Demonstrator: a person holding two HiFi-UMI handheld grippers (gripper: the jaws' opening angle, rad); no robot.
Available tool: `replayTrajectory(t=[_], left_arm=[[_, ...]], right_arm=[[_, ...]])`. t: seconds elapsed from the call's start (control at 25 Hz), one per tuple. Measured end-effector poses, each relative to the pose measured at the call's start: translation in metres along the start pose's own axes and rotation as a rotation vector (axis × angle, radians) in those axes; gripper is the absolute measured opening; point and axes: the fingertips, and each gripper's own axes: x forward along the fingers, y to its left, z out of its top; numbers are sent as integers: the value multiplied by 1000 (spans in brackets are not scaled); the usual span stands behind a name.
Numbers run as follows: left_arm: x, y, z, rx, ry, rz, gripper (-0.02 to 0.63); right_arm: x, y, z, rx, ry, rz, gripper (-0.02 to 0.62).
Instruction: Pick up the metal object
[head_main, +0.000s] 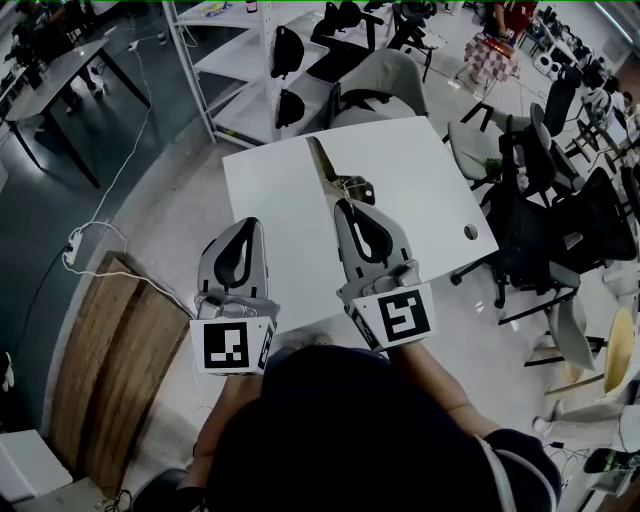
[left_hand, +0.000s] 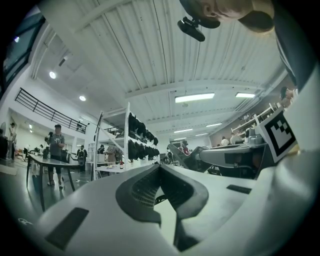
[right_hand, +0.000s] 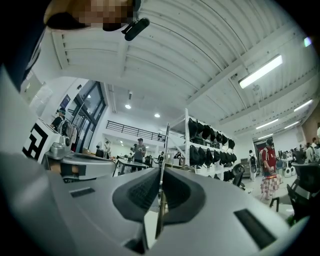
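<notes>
The metal object is a long, thin, flat strip that runs from my right gripper out over the white table. My right gripper is shut on its near end. In the right gripper view the strip stands edge-on between the dark pads and rises past their tips, with the right gripper closed tight on it. My left gripper hovers over the table's near left part. It is shut with nothing in it, and its tips meet in the left gripper view.
A small dark object lies on the table beside the strip. The tabletop has a round hole near its right edge. Office chairs crowd the right side, white shelving stands behind, and a wooden board lies on the floor at left.
</notes>
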Motion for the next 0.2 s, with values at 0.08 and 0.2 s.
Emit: replayTrajectory(t=[0.08,0.2], left_arm=[[-1,-4,-2,-1,-1,2,23],[-3,-12,-4,-2,-4,7,23]], right_arm=[[-3,0,2,1,-21,11,34],[-8,-3,2,1,-36,20,34]])
